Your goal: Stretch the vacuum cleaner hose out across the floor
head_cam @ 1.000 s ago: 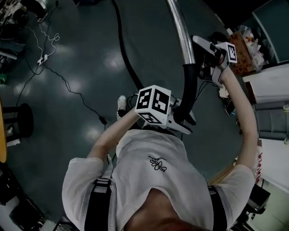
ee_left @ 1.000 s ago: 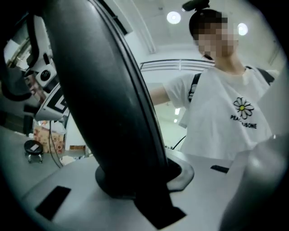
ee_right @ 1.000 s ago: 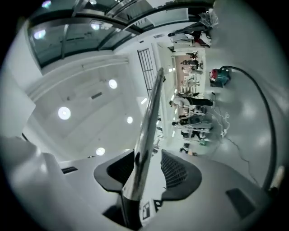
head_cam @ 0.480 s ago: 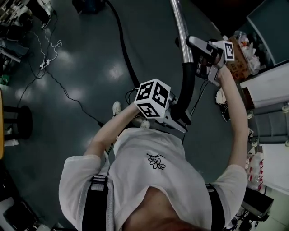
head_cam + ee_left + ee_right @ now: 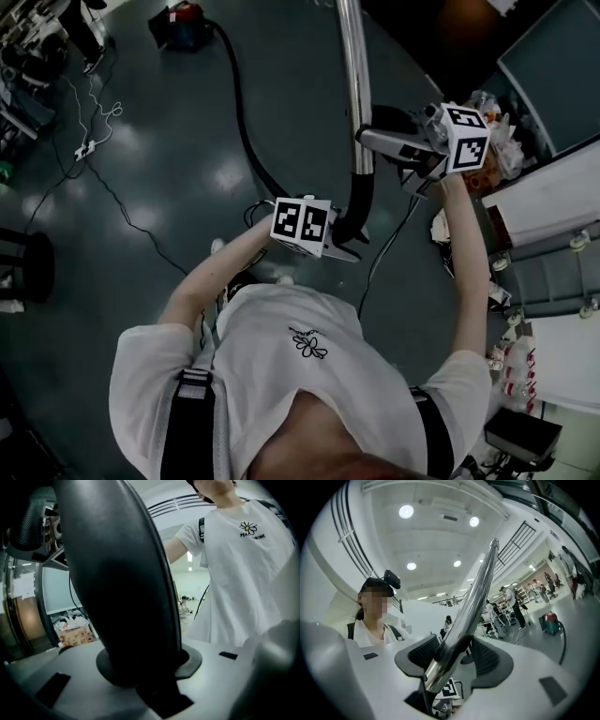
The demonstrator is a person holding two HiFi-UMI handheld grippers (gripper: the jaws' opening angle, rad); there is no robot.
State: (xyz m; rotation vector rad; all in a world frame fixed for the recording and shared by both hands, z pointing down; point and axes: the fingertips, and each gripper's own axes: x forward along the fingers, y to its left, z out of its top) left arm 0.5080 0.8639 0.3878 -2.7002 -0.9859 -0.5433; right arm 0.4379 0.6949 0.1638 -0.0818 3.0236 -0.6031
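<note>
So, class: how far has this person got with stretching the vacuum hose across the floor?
Partly done: the hose trails over the floor from the vacuum cleaner, but in a curve. In hand: the left claw is shut on the black handle; the right claw has just been opening its jaws around the chrome tube. Remaining: probably pull until the curve straightens.

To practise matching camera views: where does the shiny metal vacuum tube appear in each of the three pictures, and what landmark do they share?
Head view: the metal tube runs down from the top edge, just right of centre.
Left gripper view: not visible; the black handle fills the middle.
Right gripper view: the tube slants from bottom centre up to the right.
Shared landmark: the person's white T-shirt.
</note>
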